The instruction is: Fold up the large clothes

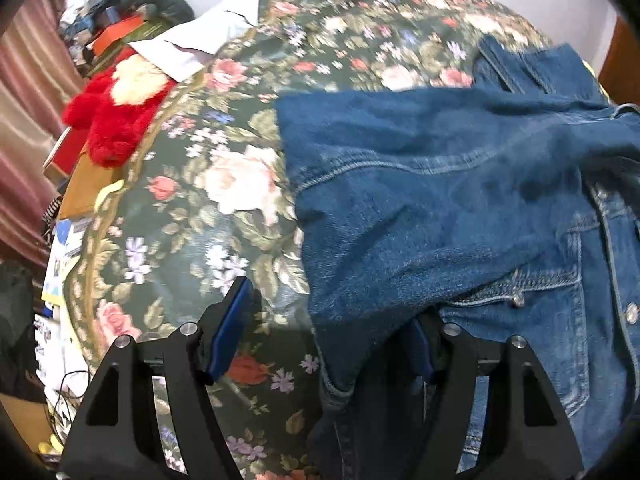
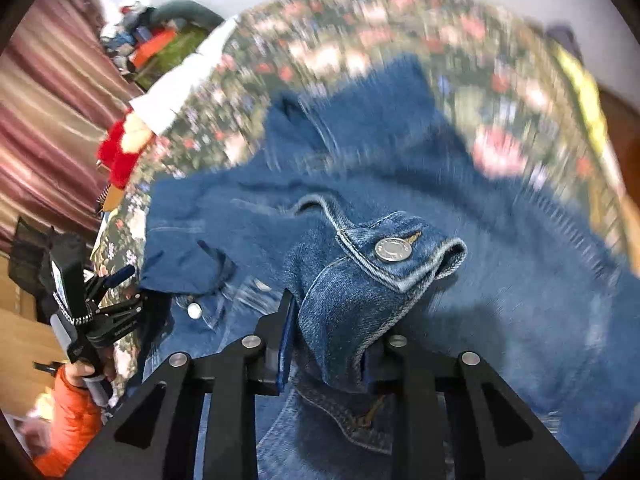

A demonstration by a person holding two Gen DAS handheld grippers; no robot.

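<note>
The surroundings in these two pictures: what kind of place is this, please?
Probably a bedroom at home: a denim jacket lies on a floral bedspread, with striped curtains and cluttered belongings alongside.

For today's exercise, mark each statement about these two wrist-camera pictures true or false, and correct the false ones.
1. The blue denim jacket lies on a dark green floral bedspread. True.
2. The right gripper has a cuff with a silver metal button between its fingers. True.
3. The left gripper is shut tight on nothing. False: its fingers are spread, with denim over the right one.
4. The fluffy toy at the bed's edge is blue. False: it is red and cream.
</note>
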